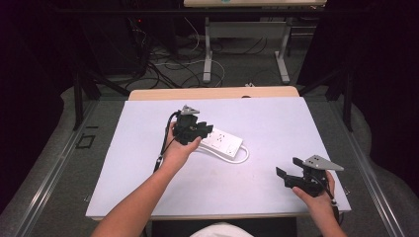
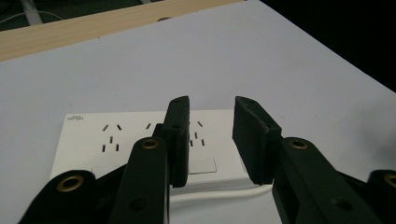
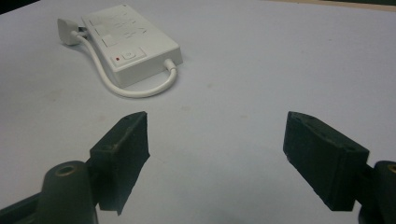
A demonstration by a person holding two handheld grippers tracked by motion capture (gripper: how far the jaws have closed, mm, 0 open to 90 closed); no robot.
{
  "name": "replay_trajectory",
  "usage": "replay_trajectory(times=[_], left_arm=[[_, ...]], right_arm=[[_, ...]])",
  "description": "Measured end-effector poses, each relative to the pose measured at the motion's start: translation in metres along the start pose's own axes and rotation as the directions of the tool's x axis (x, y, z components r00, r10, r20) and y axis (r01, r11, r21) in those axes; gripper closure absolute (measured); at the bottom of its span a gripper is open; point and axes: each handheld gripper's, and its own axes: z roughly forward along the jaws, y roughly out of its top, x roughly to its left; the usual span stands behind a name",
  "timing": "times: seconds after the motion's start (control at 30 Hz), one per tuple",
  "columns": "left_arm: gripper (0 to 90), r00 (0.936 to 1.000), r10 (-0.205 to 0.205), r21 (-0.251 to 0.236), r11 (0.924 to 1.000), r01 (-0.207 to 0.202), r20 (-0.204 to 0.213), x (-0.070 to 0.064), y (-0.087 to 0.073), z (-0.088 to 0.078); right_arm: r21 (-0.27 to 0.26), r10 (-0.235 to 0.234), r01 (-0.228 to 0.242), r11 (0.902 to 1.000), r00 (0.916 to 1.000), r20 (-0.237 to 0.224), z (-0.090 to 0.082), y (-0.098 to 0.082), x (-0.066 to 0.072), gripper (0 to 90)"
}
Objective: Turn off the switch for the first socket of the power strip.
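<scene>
- The table (image 1: pixel 148 163) carries a white power strip (image 1: pixel 222 142) near its middle.
- The left gripper (image 1: pixel 190 129) hovers at the strip, jaws narrowly parted and empty; closing in seems next.
- The right gripper (image 1: pixel 291 173) waits well apart, jaws wide.

Dim room, grey floor (image 1: pixel 44 163), tangled cables (image 1: pixel 168 64), second table's white legs (image 1: pixel 207 49) beyond.

Beyond the table — tangled cables (image 1: pixel 163 64) and a desk frame (image 1: pixel 244 44) on the floor.
</scene>
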Motion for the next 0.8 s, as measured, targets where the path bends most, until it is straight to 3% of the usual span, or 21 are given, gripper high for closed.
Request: replay_trajectory(times=[0.8], left_arm=[[82.5,0.9996,-0.005,0.088,0.9961,0.007,-0.026,-0.007,-0.004,0.030]], right_arm=[[0.001,0.003,-0.003,1.0000,1.0000,0.001,0.001,0.000,-0.001,19.6]])
